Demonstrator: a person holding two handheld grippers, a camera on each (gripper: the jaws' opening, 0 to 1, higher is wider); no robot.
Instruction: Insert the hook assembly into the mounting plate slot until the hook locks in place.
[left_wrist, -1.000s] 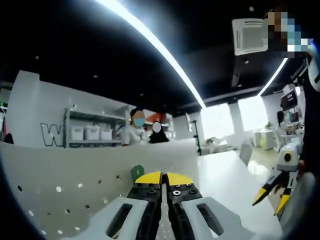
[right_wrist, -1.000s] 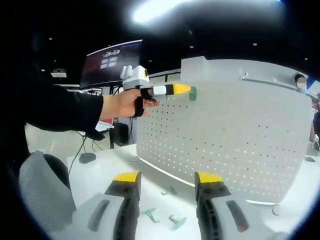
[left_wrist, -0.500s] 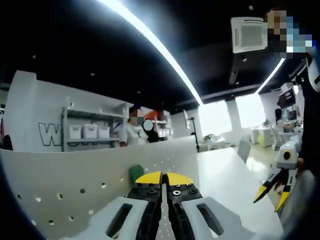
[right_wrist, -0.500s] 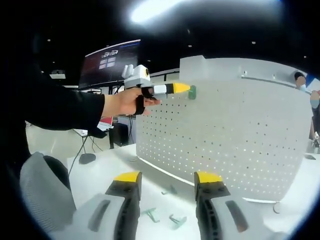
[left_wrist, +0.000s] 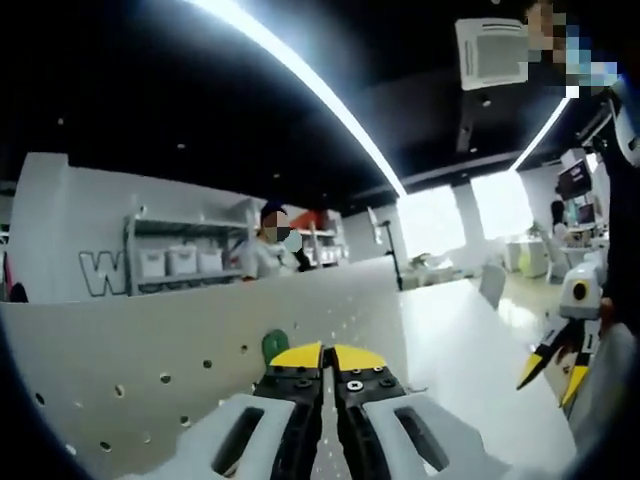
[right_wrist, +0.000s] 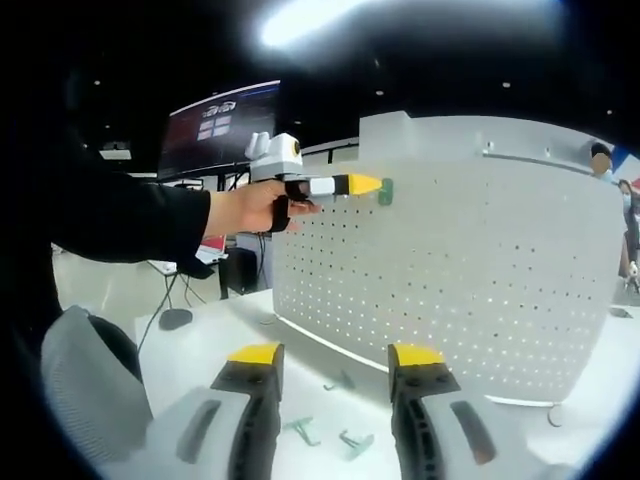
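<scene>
**While the green hook sits at the board, the lock is not yet proven**

As the green hook (right_wrist: 385, 190) rests against the upper part of the white perforated mounting plate (right_wrist: 470, 270), near its left edge, it lies right at the yellow tips of the left gripper (right_wrist: 372, 184); in the left gripper view the same hook (left_wrist: 275, 345) shows as a green tab just beyond those tips and touching the plate (left_wrist: 150, 350). The left gripper (left_wrist: 327, 355) has its jaws pressed together with almost no gap; whether they pinch a part of the hook or merely push on it, I cannot tell. The person's hand (right_wrist: 248, 207) holds that gripper level at the plate.

My judgement is that the hook has been brought to its slot and is at or near seating; a locked state cannot be confirmed from these pictures, so a final press and a clean release seem to be what is left.

The right gripper (right_wrist: 330, 355) stands low over the white table (right_wrist: 190, 345), jaws spread wide with nothing between them; it appears in the left gripper view too (left_wrist: 558, 362), off to the side. The right gripper view gives the plate's whole face and 3 spare green hooks (right_wrist: 322, 432) lying on the table at its foot; the left gripper view gives the close contact of hook and plate, plus distant shelves (left_wrist: 185, 258) beyond the top edge.
</scene>
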